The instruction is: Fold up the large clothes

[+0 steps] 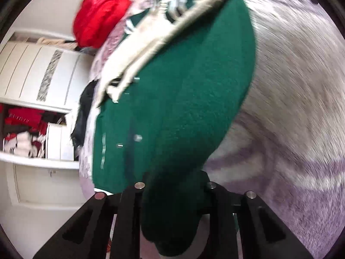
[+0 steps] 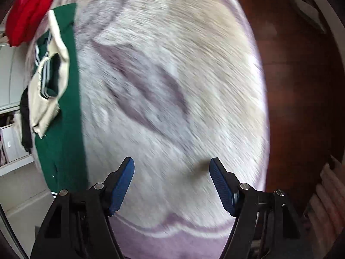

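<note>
A dark green jacket [image 1: 194,86] with cream sleeves [image 1: 138,49] lies spread on a pale lilac furry bedspread [image 1: 291,108]. My left gripper [image 1: 174,194] is shut on a bunched fold of the jacket's near edge, and the cloth hides its fingertips. In the right wrist view the jacket [image 2: 62,129] runs along the left side, its cream sleeve [image 2: 47,90] on top. My right gripper [image 2: 171,172] hangs open over bare bedspread [image 2: 172,64], to the right of the jacket. Nothing sits between its blue pads [image 2: 123,185].
A red garment [image 1: 99,17] lies bunched at the far end of the bed, and a black one [image 1: 84,112] hangs off the left edge. A white wardrobe with open shelves of clothes [image 1: 32,129] stands left. Dark wooden floor [image 2: 301,86] lies beyond the bed's right edge.
</note>
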Motion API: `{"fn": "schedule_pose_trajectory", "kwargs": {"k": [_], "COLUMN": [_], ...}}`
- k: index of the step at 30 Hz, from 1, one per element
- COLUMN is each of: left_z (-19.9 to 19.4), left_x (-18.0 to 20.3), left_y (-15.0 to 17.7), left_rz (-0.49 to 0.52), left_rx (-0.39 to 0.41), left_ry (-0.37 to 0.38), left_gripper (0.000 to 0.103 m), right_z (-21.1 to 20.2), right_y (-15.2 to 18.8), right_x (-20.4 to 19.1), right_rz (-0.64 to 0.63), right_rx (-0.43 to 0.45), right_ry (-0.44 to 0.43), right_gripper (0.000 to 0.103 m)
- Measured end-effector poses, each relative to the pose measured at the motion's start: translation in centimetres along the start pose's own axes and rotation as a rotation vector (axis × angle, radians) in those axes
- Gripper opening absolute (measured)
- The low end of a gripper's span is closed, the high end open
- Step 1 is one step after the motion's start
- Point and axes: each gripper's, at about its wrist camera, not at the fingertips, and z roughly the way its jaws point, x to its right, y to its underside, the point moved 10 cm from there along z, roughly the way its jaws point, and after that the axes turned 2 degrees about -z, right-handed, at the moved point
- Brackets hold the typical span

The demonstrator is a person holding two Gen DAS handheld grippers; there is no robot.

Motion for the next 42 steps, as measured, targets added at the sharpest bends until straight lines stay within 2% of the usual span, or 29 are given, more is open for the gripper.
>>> {"fn": "schedule_pose_trajectory", "kwargs": {"k": [3, 7, 9, 16, 19, 20, 21, 22, 23, 28, 29, 37, 38, 40, 42], "left_z": [0.1, 0.5, 0.7, 1.4, 1.7, 2.0, 2.2, 2.4, 2.5, 2.7, 2.7, 4.3, 4.7, 5.9, 7.7], "left_x": [-1.9, -3.1, -3.2, -3.8, -4.3, -4.7, -5.2, -5.8, -6.2, -9.3, -10.1, -19.0, -20.4, -22.6, -25.2], "left_y": [-0.7, -1.4, -1.4, -1.3, -1.4, -1.4, -1.5, -1.5, -1.4, -1.6, -1.7, -0.6, -0.3, 0.3, 1.5], "left_rz": [-0.024, 0.002, 0.016, 0.048, 0.031, 0.022, 0.008, -0.004, -0.012, -0.078, -0.094, -0.187, -0.199, -0.232, -0.281], "left_rx": [0.002, 0.019, 0.026, 0.032, 0.030, 0.025, 0.026, 0.025, 0.025, 0.047, 0.054, 0.100, 0.101, 0.094, 0.070], "left_ry": [-0.026, -0.069, -0.075, -0.044, -0.032, -0.036, -0.034, -0.037, -0.039, -0.008, -0.001, 0.025, 0.024, 0.036, 0.058], "left_gripper": [0.016, 0.016, 0.016, 0.017, 0.017, 0.017, 0.017, 0.017, 0.017, 0.016, 0.016, 0.016, 0.016, 0.015, 0.015], "right_z": [0.1, 0.6, 1.7, 6.1, 10.2, 10.9, 11.7, 12.3, 12.3, 8.9, 9.0, 0.7, -0.5, -0.8, -2.0], "right_y": [-3.4, -7.6, -8.7, -16.0, -16.7, -16.9, -16.9, -17.0, -17.0, -16.7, -16.7, -14.5, -14.3, -13.9, -13.5], "right_x": [-3.1, -8.9, -11.3, -19.0, -25.2, -26.4, -27.2, -27.9, -28.3, -31.2, -32.9, -43.7, -44.2, -48.9, -51.8], "right_rz": [-0.027, 0.020, 0.038, 0.014, -0.064, -0.084, -0.096, -0.077, -0.048, -0.032, -0.040, -0.123, -0.134, -0.157, -0.186], "right_rx": [0.007, -0.040, -0.054, -0.118, -0.163, -0.146, -0.136, -0.148, -0.151, -0.082, -0.069, 0.015, 0.018, 0.027, 0.023], "right_ry": [-0.127, -0.466, -0.552, -0.749, -0.728, -0.692, -0.632, -0.617, -0.615, -0.543, -0.531, -0.476, -0.471, -0.446, -0.416], "right_gripper": [0.074, 0.075, 0.082, 0.085, 0.087, 0.083, 0.051, 0.031, 0.024, 0.019, 0.018, 0.017, 0.017, 0.017, 0.017]}}
